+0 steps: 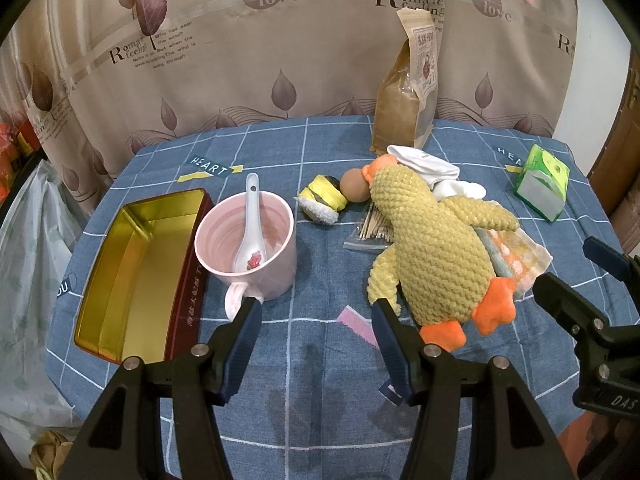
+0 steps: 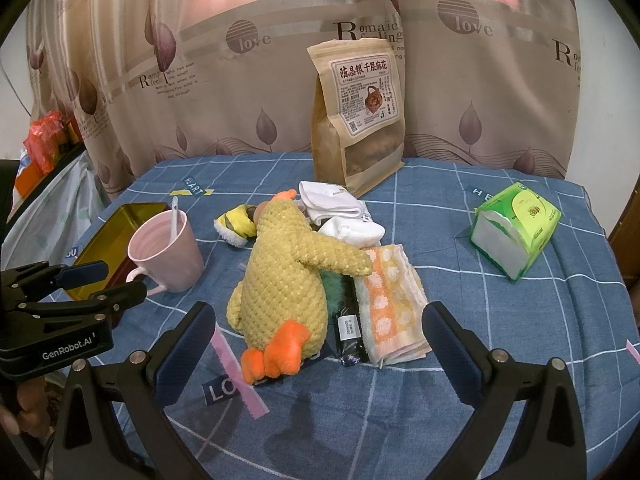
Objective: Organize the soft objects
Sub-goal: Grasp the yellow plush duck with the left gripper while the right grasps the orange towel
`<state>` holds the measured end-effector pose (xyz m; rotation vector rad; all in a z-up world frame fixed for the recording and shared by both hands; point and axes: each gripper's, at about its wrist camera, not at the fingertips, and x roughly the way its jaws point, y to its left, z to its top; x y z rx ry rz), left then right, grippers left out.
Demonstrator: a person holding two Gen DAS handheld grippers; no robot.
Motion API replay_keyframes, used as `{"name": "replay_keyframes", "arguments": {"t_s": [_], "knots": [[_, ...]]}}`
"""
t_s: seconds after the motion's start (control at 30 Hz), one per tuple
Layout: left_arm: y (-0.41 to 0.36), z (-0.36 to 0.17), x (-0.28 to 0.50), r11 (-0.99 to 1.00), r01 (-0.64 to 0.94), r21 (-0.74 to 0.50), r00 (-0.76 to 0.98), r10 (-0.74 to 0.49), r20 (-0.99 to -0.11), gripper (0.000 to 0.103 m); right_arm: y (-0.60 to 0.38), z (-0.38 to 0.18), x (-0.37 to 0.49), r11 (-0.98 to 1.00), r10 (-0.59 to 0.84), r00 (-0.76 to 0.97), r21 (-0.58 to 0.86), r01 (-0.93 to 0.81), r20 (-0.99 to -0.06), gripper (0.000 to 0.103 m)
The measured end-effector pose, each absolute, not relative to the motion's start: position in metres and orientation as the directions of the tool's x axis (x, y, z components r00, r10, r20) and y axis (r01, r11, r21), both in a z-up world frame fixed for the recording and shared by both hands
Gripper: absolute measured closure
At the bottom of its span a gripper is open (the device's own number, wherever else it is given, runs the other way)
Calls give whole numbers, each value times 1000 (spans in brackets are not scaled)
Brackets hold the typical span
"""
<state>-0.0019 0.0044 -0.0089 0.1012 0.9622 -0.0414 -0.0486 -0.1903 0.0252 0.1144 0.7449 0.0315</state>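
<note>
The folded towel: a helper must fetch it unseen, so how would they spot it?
On the blue checked tablecloth, find the yellow plush duck. The towel lies at its right side, under its wing. Only it has orange and yellow bands with white dots.

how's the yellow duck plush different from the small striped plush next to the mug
The duck plush is far bigger than the striped plush. The duck is plain yellow with orange feet; the striped plush has dark bands and a white fuzzy base. The duck overlaps other items; the striped plush lies apart. Both are soft, yellow toys.
</note>
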Motion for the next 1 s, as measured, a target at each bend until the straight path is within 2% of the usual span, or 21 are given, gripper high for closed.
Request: {"name": "replay_keyframes", "arguments": {"t_s": [0.57,0.9,1.0], "knots": [[6,-12,-1,994,82,71,562,13,-827,44,-198,19,-47,994,54,723,104,25,-689,2],[3,-19,7,994,87,59,543,2,-840,44,-222,-8,-32,998,19,673,50,27,-739,17],[1,-20,11,994,89,58,537,1,-844,44,-229,-18,-23,999,11,657,42,30,-754,18]]}}
